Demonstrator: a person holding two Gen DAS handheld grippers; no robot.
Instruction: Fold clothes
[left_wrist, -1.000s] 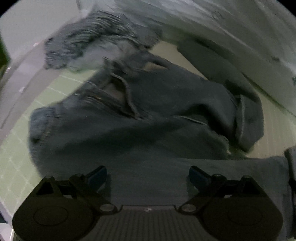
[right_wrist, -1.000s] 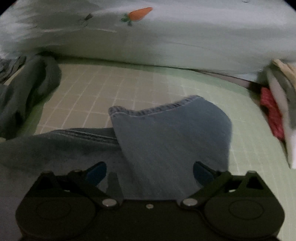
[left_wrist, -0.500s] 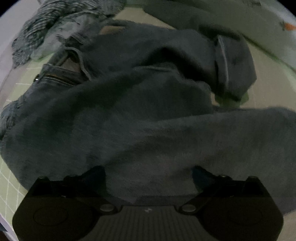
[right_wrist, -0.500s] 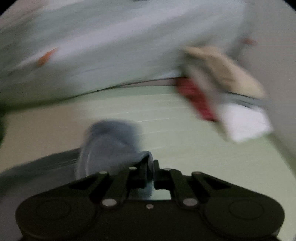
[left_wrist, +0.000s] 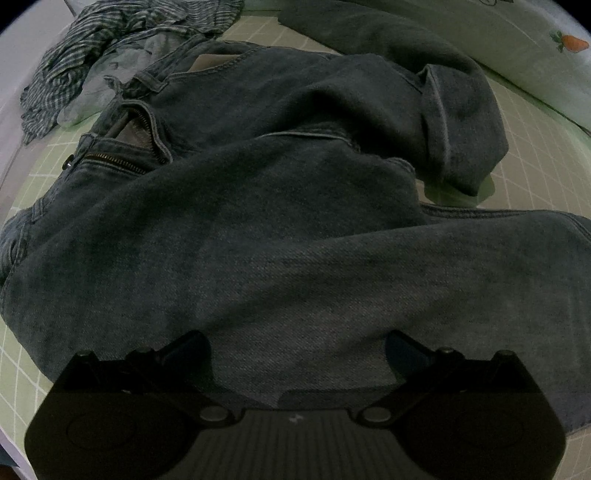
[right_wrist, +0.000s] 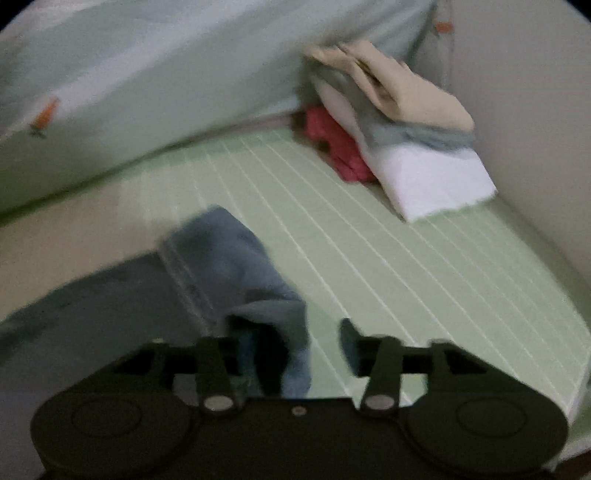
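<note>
Dark blue jeans (left_wrist: 280, 229) lie crumpled on the green gridded sheet (left_wrist: 22, 192), with the open zip and waistband at the upper left. My left gripper (left_wrist: 295, 350) hovers low over a trouser leg, open, with denim under both fingers. In the blurred right wrist view, the lighter hem end of a jeans leg (right_wrist: 229, 258) lies folded over on the sheet (right_wrist: 406, 280). My right gripper (right_wrist: 308, 350) is open there. The hem cloth rests against its left finger, and the right finger stands over bare sheet.
A striped shirt (left_wrist: 110, 44) is bunched beyond the waistband. Another dark garment with a cuff (left_wrist: 458, 122) lies at the upper right. A carrot-print pillow (right_wrist: 147, 92) runs along the back. A stack of folded clothes (right_wrist: 406, 147) sits by the wall (right_wrist: 535, 110).
The left gripper came lower and closer over the jeans. The right gripper shut on the leg hem half a second ago, swung right with it, and now its jaws have parted.
</note>
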